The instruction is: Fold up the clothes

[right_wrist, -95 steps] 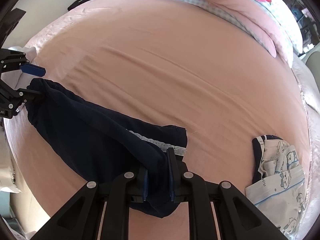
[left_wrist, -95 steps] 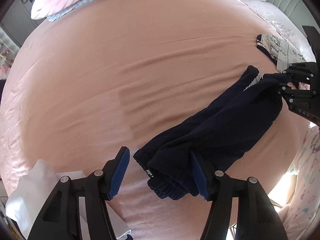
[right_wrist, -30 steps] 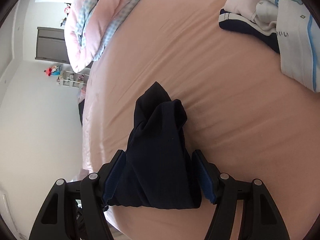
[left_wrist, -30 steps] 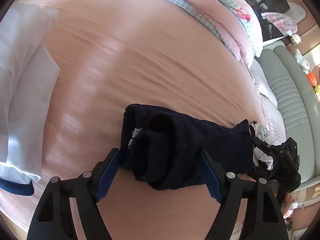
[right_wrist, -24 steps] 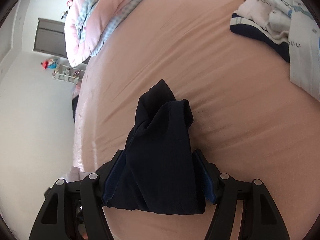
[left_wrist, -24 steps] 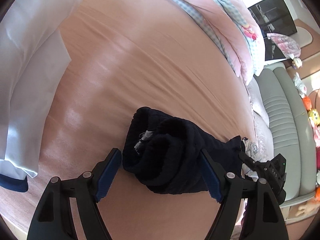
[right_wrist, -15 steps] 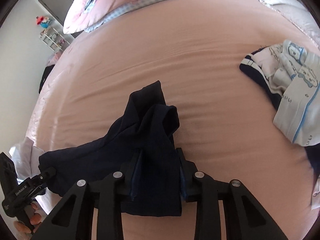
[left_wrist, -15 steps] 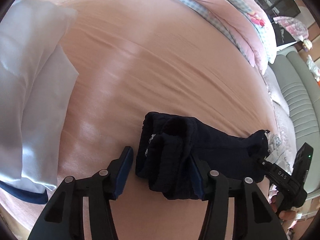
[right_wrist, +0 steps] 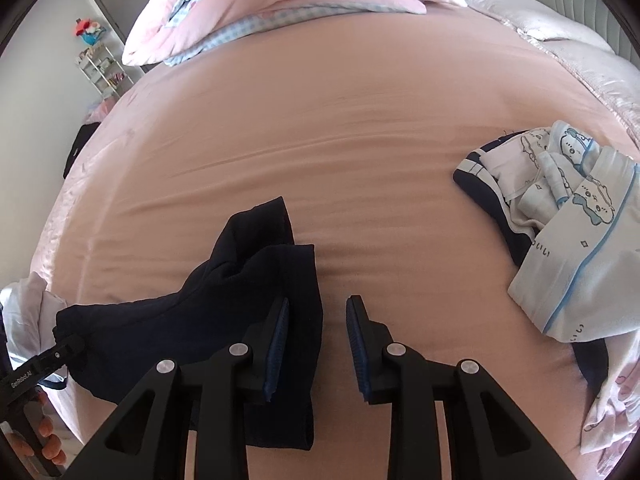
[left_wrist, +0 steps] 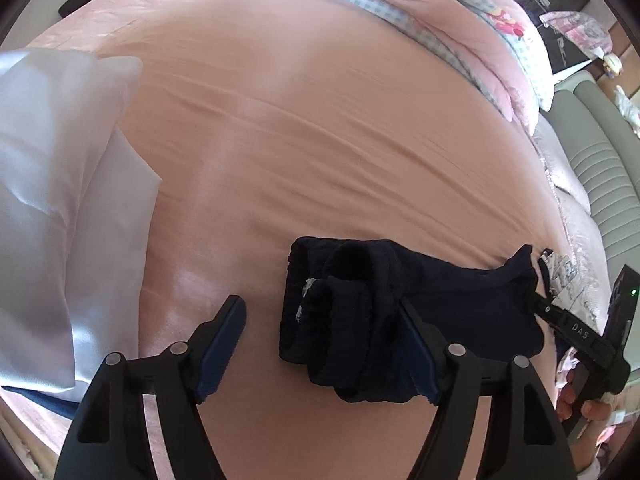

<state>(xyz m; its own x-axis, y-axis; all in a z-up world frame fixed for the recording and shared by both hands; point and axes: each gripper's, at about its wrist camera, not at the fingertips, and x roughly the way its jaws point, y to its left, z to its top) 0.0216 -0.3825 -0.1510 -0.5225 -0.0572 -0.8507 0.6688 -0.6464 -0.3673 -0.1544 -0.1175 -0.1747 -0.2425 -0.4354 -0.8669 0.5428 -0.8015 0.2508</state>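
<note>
The fold of the dark navy garment (left_wrist: 384, 320) looks about half done: it lies as a bunched strip along the near edge of the bed (left_wrist: 320, 140), one end at each hand.

In the left wrist view the left hand-held gripper (left_wrist: 324, 344) has its jaws opening. The garment's elastic end sits between them against the right pad, with bare sheet showing beside the left pad, so it has no hold.

In the right wrist view the right hand-held gripper (right_wrist: 316, 344) stands narrowly parted. The other end of the dark navy garment (right_wrist: 224, 300) drapes over its left finger (right_wrist: 280, 332), and the gap shows mostly sheet. Nothing is pinched.

Next, I judge, each gripper must take a clean edge again and flatten the bundle before another fold.

A second ago both grippers straddled the cloth with wide jaws, and the right one viewed it end-on. Farther off, a white folded pile (left_wrist: 60, 200) lies at the left edge, patterned clothes (right_wrist: 560, 208) toward the right edge, and a pink quilt (right_wrist: 280, 4) along the far edge.
</note>
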